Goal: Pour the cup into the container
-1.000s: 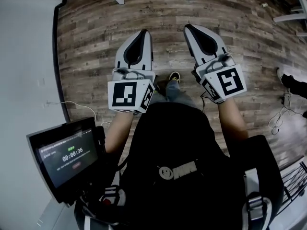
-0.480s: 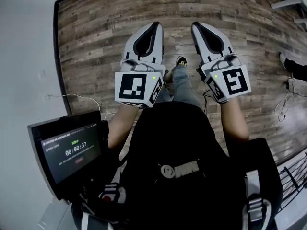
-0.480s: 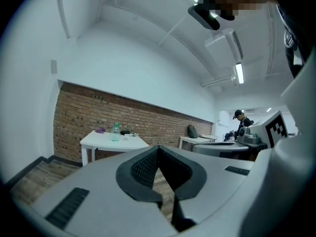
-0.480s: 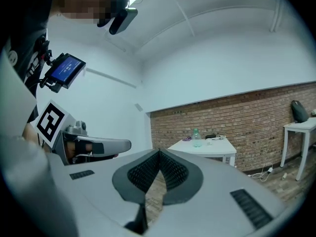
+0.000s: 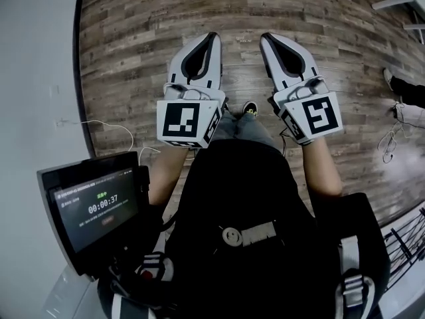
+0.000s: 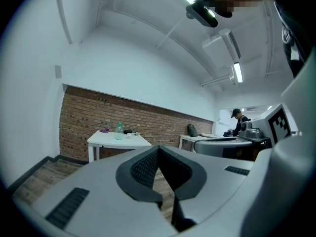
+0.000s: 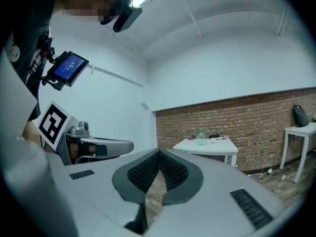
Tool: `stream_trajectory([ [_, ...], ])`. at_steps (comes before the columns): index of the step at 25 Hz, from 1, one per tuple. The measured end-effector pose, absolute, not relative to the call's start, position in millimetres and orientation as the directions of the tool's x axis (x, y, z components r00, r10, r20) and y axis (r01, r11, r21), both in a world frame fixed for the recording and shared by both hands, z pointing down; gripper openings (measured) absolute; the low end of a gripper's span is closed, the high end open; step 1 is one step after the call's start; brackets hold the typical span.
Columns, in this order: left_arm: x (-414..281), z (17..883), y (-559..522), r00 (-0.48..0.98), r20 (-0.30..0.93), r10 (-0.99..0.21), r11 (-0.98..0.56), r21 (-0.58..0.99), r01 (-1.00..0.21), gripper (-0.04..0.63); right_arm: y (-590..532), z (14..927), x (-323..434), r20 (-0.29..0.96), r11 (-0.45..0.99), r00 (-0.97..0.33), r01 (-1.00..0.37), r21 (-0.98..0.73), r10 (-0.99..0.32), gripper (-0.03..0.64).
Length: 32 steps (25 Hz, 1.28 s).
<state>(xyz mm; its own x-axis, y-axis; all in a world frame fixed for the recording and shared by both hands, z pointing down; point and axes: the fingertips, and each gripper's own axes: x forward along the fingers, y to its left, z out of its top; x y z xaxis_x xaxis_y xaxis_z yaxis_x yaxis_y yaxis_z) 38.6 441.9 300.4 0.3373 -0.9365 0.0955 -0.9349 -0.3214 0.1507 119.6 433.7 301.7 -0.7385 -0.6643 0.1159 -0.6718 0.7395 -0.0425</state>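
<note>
My left gripper point(image 5: 213, 37) and right gripper point(image 5: 268, 38) are held side by side in front of the person, level above the wood floor point(image 5: 139, 38). Both are shut with nothing between their pads. In the left gripper view, beyond the closed left gripper point(image 6: 158, 147), a white table point(image 6: 129, 140) stands against a brick wall some way off. On it are a clear bottle point(image 6: 119, 130) and a few small items too small to name. The right gripper view shows the same table point(image 7: 217, 145) and bottle point(image 7: 201, 136) past the closed right gripper point(image 7: 159, 151). I cannot make out any cup or container.
A screen point(image 5: 93, 208) with a running timer hangs at the person's left hip. A white wall point(image 5: 33, 78) borders the floor on the left, with a cable point(image 5: 109, 128) beside it. A second table point(image 7: 301, 130) with a dark bag point(image 7: 298, 115) stands further right. Another person point(image 6: 239, 121) is far off.
The floor has slid backward under the grippers as the person walks forward. Both grippers stay shut and side by side. The timer has ticked up.
</note>
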Motion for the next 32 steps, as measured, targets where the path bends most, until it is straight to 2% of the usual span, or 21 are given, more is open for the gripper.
stream_trajectory([
  [7,68.6,298.2,485.1,0.301,0.099,-0.948,-0.288,0.127,-0.949,0.003,470.1,301.4,144.7,0.090,0.766,-0.767,-0.641,-0.052,-0.636,0.008],
  [13,135.1,301.8,576.4,0.219,0.111,-0.969,-0.211,0.079,-0.974,0.003,553.6,310.5,211.2,0.053,0.813,-0.818,-0.575,-0.097,-0.572,0.008],
  [20,131.0,317.7,590.4,0.190,0.177,-0.966,-0.177,0.085,-0.981,0.003,564.5,328.2,208.9,0.092,0.817,-0.830,-0.558,-0.148,-0.551,0.008],
  [32,133.0,310.9,594.8,0.209,0.152,-0.966,-0.199,0.075,-0.977,0.003,580.1,325.7,221.2,0.111,0.801,-0.809,-0.587,-0.114,-0.577,0.008],
])
